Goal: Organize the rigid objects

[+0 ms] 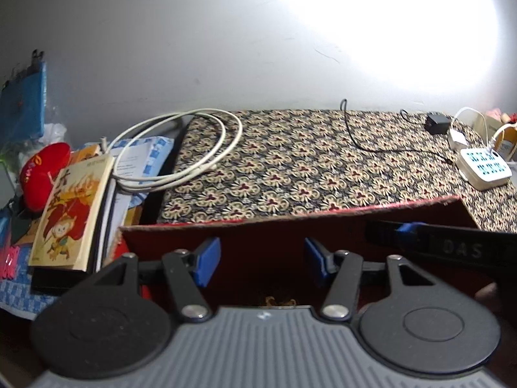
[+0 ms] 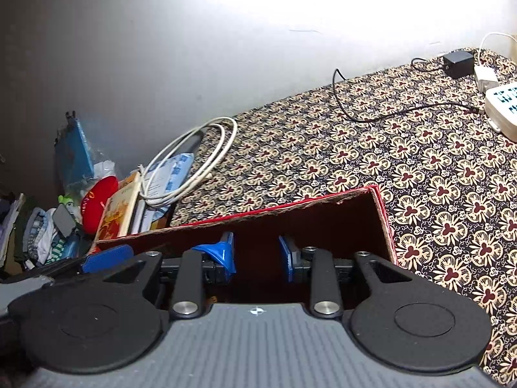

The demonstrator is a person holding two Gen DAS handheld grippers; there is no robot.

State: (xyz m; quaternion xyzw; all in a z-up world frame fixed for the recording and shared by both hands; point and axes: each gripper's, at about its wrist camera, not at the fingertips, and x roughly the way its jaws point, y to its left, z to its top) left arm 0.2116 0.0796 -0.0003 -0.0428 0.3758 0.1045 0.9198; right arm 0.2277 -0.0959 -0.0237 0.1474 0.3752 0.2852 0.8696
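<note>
Cardboard box [image 2: 323,223], red-lined and open at the top, is sitting at the near edge of the patterned bench [image 2: 420,177], and both of my claws are hanging over its mouth. What lies on its floor I cannot make out; it is dark down there.

I am holding my right claw [image 2: 257,255] with its blue pads apart and nothing between them, though the gap is narrow. I am keeping my left claw [image 1: 261,263] wider apart, and it is empty too.

Outward to the left, a picture book [image 1: 71,213] is resting on a dark stack just beside the box wall, with a red cushion-like thing [image 1: 42,174] behind it and a coiled white cable [image 1: 181,148] lying half on the bench. Far right, a white power strip [image 1: 484,168] and a black adapter [image 1: 437,123] are sitting well apart from the box.

To do this step well, I judge I should be lifting both claws straight up clear of the rim before swinging toward the book, so neither pad is catching the cardboard wall.
</note>
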